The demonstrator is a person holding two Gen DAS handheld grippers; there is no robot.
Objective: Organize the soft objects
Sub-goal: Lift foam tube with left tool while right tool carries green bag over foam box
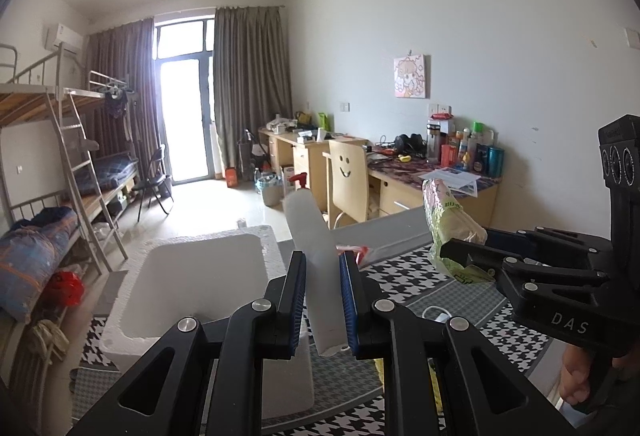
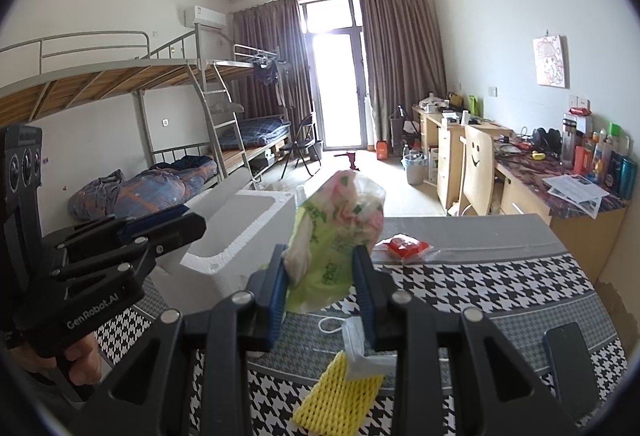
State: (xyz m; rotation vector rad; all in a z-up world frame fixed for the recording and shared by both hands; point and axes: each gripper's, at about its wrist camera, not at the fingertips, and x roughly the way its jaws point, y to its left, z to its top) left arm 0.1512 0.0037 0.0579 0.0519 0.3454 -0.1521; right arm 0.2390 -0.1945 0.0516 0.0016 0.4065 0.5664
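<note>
My left tongs (image 1: 322, 300) grip a white foam roll (image 1: 316, 268); my right tongs (image 2: 322, 290) clamp a green tissue pack (image 2: 338, 232). Both are lifted off the counter (image 2: 500, 284). Next I judge: carry them left, over the foam box (image 1: 192, 276), then release

The fingers (image 2: 278, 288) hide the green bag's (image 2: 332, 256) lower sides.

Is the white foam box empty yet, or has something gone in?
Looks empty as far as shown: the white foam box has bare inner walls and floor in the left wrist view. Its near corner is hidden behind the left gripper.
</note>
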